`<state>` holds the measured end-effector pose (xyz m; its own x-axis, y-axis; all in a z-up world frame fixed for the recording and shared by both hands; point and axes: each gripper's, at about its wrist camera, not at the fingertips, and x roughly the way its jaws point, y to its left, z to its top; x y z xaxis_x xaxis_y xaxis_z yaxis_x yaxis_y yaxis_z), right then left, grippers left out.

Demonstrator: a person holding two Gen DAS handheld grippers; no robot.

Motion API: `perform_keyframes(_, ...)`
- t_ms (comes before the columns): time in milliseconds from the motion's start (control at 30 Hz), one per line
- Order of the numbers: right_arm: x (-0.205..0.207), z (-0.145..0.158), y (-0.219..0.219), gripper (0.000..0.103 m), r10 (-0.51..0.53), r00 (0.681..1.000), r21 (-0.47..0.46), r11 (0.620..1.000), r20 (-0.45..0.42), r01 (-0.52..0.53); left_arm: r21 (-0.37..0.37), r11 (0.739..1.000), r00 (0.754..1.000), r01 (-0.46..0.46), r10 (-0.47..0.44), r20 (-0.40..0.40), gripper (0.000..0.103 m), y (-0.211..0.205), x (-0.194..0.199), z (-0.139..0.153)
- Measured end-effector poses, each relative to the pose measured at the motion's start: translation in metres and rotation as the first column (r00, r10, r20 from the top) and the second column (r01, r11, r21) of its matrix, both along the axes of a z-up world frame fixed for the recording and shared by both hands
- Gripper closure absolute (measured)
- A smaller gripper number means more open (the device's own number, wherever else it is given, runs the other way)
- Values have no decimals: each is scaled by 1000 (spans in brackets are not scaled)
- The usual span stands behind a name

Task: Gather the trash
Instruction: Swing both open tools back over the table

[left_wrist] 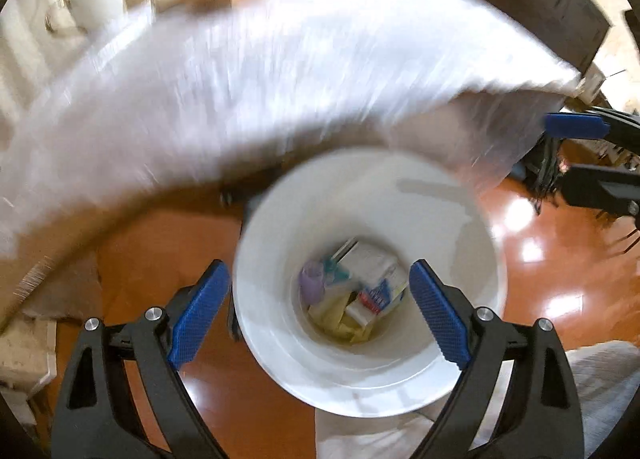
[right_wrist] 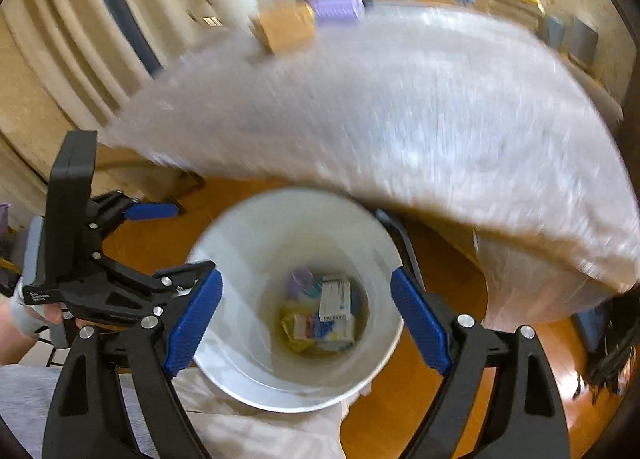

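Trash (left_wrist: 356,291) lies at the bottom of a white bin (left_wrist: 360,379) that stands on a glossy orange-brown floor (left_wrist: 560,267): small cartons, a lilac cup-like piece, something yellow and a red-and-blue packet, all heaped together; in the right wrist view the same heap (right_wrist: 324,315) shows a white carton uppermost. Both cameras look steeply down into the bin (right_wrist: 240,371). The left gripper (left_wrist: 320,311) hangs over the bin's mouth with its blue-padded fingers (left_wrist: 198,311) spread wide, nothing between them, one pad outside the rim and the other over the inner wall. The right gripper (right_wrist: 306,323) is likewise over the opening, fingers (right_wrist: 194,321) spread apart and empty. In the right wrist view the left gripper (right_wrist: 120,243) appears at the left edge, gripped by a hand (right_wrist: 24,319) in a grey sleeve. Behind the bin a tabletop (left_wrist: 280,71) covered in a pale, shiny sheet fills the upper half, heavily blurred; on its far edge sit a tan box (right_wrist: 286,29) and a lilac box (right_wrist: 338,5), side by side
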<state>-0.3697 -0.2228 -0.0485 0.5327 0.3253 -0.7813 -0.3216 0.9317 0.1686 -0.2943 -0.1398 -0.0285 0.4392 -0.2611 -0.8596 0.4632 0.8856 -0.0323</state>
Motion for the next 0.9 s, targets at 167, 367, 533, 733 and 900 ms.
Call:
perform_keyframes(167,7,57,-6,4,-4,976,-19,1000,216,9,-101,993,976,67,-44,212,1,0,-17,79)
perform_keyframes(367,84,80,-17,4,-106,964,26,994,244,103,-59,998,885,25,5,466,1,-5,11,121)
perform_keyframes(533,160,79,-1,4,-90,969,12,996,228,90,8,1000,878,-5,0,479,1,-3,75,113)
perform_keyframes(733,263,55,16,4,-99,989,6,995,108,99,-22,998,942,-55,59,330,1,5,140,97)
perform_keyframes(900,328,35,28,4,-145,989,91,985,-32,147,-82,990,955,-111,129,266,1,9,175,88)
